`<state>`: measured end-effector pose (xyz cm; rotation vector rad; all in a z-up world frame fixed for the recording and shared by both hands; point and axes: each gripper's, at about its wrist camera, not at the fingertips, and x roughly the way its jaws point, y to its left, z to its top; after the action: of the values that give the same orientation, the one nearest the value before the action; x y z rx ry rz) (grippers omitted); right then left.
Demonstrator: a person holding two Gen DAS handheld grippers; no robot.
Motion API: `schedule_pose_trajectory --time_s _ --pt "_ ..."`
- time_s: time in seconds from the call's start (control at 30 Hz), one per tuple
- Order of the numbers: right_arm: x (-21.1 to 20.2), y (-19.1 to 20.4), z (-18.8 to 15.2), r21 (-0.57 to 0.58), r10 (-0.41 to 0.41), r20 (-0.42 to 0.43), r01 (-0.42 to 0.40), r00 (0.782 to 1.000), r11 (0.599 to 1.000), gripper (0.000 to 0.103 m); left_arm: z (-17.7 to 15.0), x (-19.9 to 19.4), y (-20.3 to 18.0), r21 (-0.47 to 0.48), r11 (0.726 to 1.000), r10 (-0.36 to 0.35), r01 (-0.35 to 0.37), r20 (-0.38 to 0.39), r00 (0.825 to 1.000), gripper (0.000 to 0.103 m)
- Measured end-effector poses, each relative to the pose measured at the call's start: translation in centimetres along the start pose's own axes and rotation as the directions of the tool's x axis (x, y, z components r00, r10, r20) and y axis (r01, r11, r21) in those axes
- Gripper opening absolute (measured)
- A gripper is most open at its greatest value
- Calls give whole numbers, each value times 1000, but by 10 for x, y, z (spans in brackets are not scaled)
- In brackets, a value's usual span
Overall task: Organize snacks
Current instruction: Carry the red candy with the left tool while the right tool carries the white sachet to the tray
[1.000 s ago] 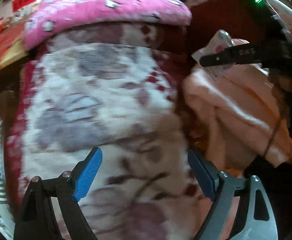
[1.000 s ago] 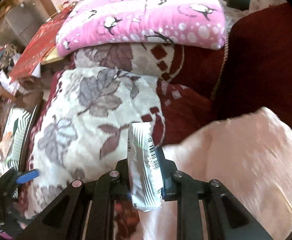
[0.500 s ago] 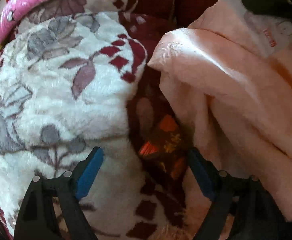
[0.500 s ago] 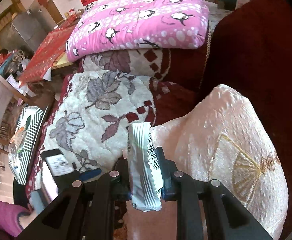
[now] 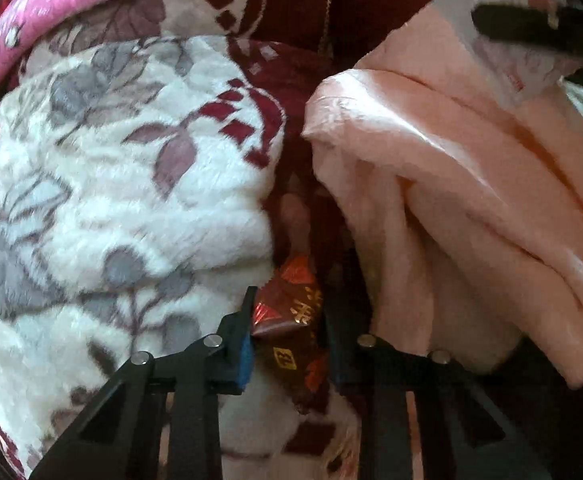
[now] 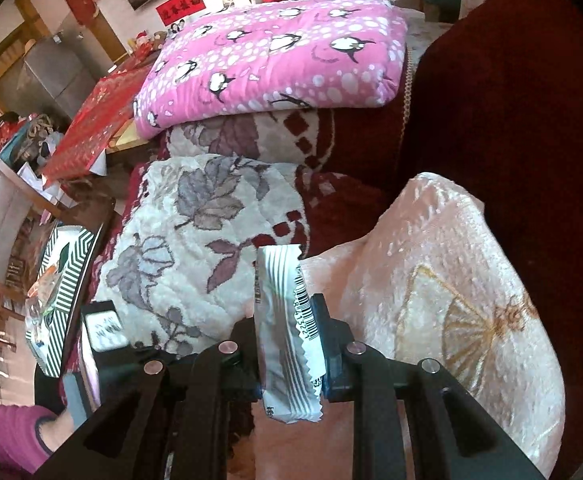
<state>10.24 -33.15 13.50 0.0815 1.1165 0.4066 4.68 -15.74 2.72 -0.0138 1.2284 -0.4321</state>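
A dark red snack packet (image 5: pixel 289 316) with gold print lies in the gap between the flowered white blanket (image 5: pixel 123 184) and the peach cloth (image 5: pixel 471 200). My left gripper (image 5: pixel 287 320) points down into that gap; its jaws are closing and the pads press on the packet's sides. My right gripper (image 6: pixel 289 344) is shut on a white striped snack packet (image 6: pixel 287 332) with a barcode, held upright over the peach cushion (image 6: pixel 451 280). In the left wrist view the right gripper (image 5: pixel 531 28) shows at top right with its white packet.
A pink penguin quilt (image 6: pixel 275 56) is stacked on folded blankets at the back. A dark red sofa back (image 6: pixel 511 100) rises on the right. A green-striped box (image 6: pixel 63 264) with snacks sits at the left. A person's purple sleeve (image 6: pixel 7 436) shows at bottom left.
My left gripper dropped into the gap between blanket and peach cloth, and its jaws went from wide open to closed around the dark red packet. The right gripper keeps its white packet, drifting slightly.
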Motion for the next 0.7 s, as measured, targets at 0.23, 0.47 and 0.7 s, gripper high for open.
schedule_pose_trajectory --time_s 0.23,0.47,0.7 --pt "2 32 -3 -58 16 -12 -17 1000 998 21 -30 -54 46 -29 999 -13 14 37 999 28" --pt "25 104 -17 -173 50 -57 -59 997 983 21 -62 -105 101 -84 993 89 -81 94 992 28" --pt "65 174 -43 -203 122 -100 -140 987 969 21 -97 -139 153 -167 970 200 -177 134 971 28"
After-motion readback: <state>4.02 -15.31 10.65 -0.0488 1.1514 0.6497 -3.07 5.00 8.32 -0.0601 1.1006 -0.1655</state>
